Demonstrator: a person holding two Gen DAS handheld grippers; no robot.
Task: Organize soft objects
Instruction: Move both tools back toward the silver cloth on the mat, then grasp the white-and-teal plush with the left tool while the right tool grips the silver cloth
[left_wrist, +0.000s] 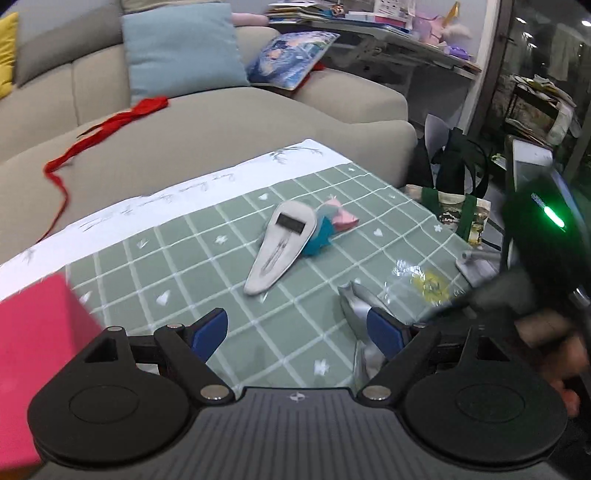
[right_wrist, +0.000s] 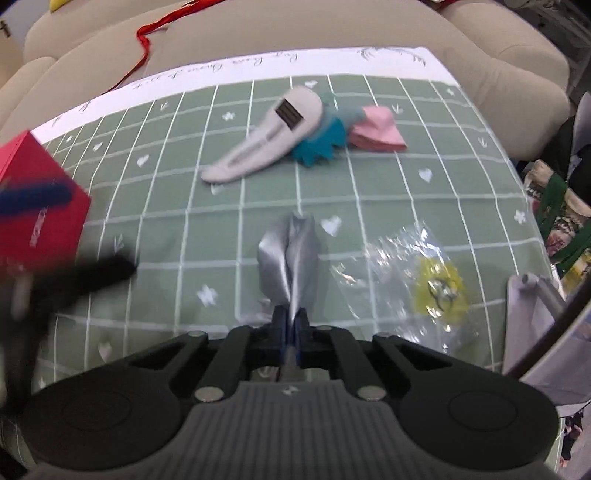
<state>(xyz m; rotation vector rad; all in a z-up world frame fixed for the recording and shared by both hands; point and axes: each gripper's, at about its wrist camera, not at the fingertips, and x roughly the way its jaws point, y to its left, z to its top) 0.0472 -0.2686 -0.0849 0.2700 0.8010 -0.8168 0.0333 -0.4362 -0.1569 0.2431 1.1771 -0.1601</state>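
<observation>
The right gripper (right_wrist: 291, 325) is pinching the grey cloth (right_wrist: 290, 254) shut at lower centre of the surface (right_wrist: 443, 199); the left gripper (left_wrist: 297, 332) is hanging wide open, empty. The thin pinch risks slipping if lifted

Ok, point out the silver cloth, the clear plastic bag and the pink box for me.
silver cloth (right_wrist: 290, 251), right wrist view, middle of its creased body.
clear plastic bag (right_wrist: 391, 254), right wrist view, its transparent upper part.
pink box (right_wrist: 40, 206), right wrist view, its front face.
</observation>
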